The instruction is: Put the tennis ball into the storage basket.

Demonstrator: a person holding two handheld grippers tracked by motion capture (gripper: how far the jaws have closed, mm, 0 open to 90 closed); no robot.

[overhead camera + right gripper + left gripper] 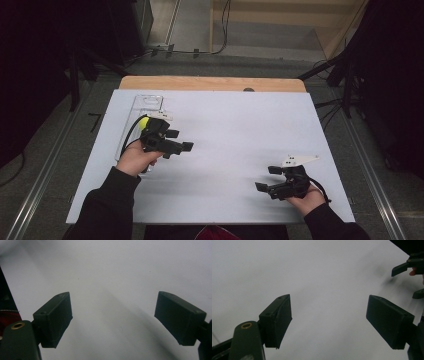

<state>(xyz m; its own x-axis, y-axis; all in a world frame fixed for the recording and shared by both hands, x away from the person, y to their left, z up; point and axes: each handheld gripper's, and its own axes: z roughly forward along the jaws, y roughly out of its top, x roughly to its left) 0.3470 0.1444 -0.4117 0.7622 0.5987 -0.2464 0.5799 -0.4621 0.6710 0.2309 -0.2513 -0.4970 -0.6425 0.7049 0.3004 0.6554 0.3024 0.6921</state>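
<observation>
A white board point(235, 125) covers the table. My left gripper point(181, 140) hovers over its left part, held in a hand with a dark sleeve, jaws pointing right. In the left gripper view the left gripper point(329, 305) stands open, with only white board between its jaws. My right gripper point(266, 178) is near the front right with its jaws pointing left toward the other one. The right gripper view has the right gripper point(113, 300) open too, nothing between its pads point(53, 320). A yellow-green spot point(144, 122) sits just behind the left gripper's body.
A clear plastic plate point(150, 102) lies flat at the board's far left, just behind the left hand. A wooden table edge point(210, 83) runs along the back. Dark stands and cables point(330, 107) flank the table on the floor.
</observation>
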